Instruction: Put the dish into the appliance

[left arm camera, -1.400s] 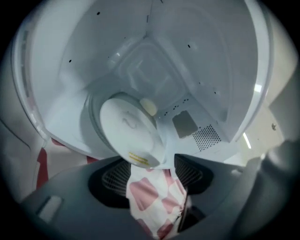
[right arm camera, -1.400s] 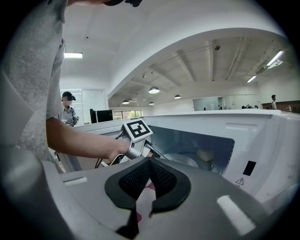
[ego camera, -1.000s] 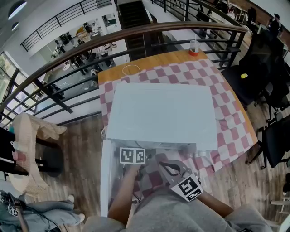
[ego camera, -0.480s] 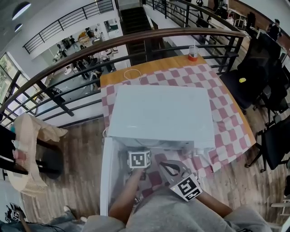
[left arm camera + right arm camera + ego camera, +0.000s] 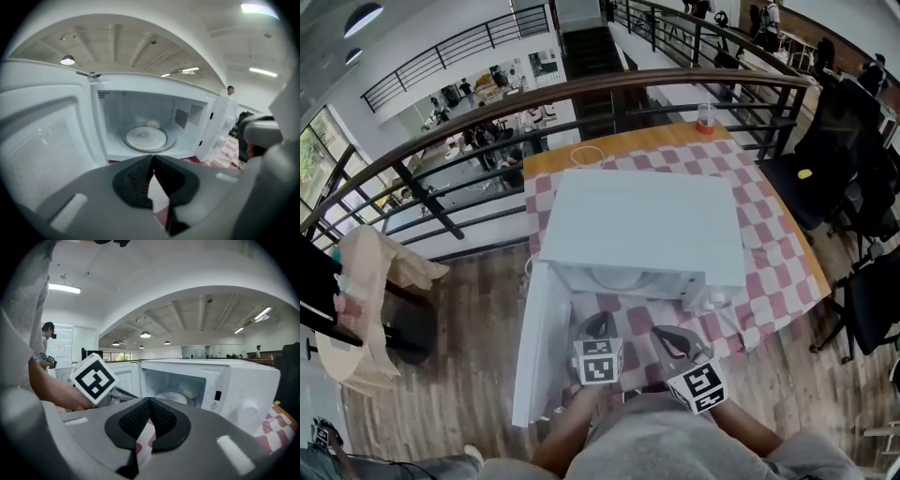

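Inside microwave (image 5: 154,117): dish (image 5: 146,138) seated. My left gripper (image 5: 152,161) just closed, empty; right gripper (image 5: 150,401) pressed shut, empty. Advice: push door (image 5: 42,140) flat-on until latched.

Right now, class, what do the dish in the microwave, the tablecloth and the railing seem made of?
Dish: probably glazed ceramic, white and smooth.
Tablecloth: likely woven fabric, matte checks, draping at the edge.
Railing: seemingly dark painted metal bars, brown top rail perhaps wood.

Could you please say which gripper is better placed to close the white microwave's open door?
Left, probably. The left gripper, shut and empty, sits beside the open white microwave door, hinged on that side; the right gripper is farther off. The white dish lies inside.
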